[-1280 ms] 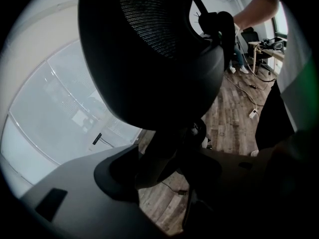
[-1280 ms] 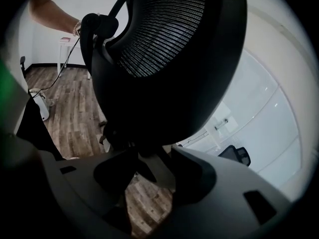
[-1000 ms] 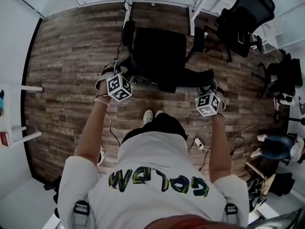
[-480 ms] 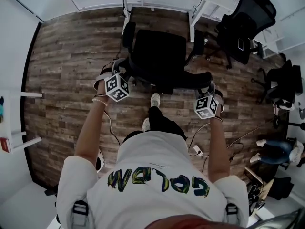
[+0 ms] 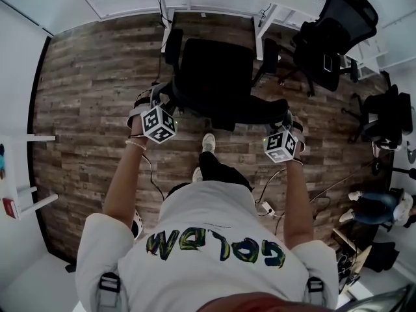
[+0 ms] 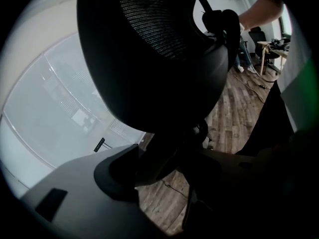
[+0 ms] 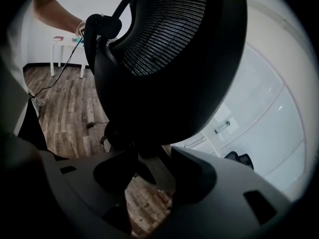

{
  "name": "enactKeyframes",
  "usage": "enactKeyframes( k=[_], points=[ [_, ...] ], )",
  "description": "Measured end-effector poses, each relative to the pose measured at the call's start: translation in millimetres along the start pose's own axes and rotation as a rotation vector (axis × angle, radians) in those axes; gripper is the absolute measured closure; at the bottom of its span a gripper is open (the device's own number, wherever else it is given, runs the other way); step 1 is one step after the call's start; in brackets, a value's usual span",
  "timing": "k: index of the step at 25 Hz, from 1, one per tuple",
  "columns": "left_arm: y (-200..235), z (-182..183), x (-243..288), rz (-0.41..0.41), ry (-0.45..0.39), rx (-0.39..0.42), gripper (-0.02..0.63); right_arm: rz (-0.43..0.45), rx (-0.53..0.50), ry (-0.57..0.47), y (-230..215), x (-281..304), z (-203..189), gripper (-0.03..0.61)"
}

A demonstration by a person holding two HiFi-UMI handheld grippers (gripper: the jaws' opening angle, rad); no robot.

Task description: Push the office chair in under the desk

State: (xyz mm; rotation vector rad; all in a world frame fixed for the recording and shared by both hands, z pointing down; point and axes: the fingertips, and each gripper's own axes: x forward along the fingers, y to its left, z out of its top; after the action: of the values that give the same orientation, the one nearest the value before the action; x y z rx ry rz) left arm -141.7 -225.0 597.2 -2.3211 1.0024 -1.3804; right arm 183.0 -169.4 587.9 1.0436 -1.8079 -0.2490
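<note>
Left gripper [image 6: 154, 171] and right gripper [image 7: 149, 173] each have their fingers [image 7: 199, 178] clamped on the backrest rim of the black mesh office chair [image 5: 218, 70]. It stands just short of the white desk [image 5: 208, 0], not yet under it. My advice: push evenly with both so it rolls in straight.

Dark wood-plank floor [image 5: 91, 109] under black office chair [image 5: 218, 77], white desk legs [image 5: 260, 34], loose cables [image 5: 328, 186].
</note>
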Motion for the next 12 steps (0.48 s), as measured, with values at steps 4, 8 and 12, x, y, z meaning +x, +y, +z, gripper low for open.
enactKeyframes(
  k=[4,8,12],
  points=[
    [12.3,9.6,15.9,-0.006,-0.002,0.007,0.360,0.004,-0.004,0.007,-20.9,17.9,1.0,0.367],
    [30.3,16.9,34.9,-0.017,0.012,0.004,0.360,0.014,-0.005,-0.002,-41.1,37.5,5.3,0.368],
    [49.5,21.8,53.7,-0.005,0.022,-0.004,0.360,0.012,-0.003,-0.010,-60.1,59.1,11.2,0.367]
  ],
)
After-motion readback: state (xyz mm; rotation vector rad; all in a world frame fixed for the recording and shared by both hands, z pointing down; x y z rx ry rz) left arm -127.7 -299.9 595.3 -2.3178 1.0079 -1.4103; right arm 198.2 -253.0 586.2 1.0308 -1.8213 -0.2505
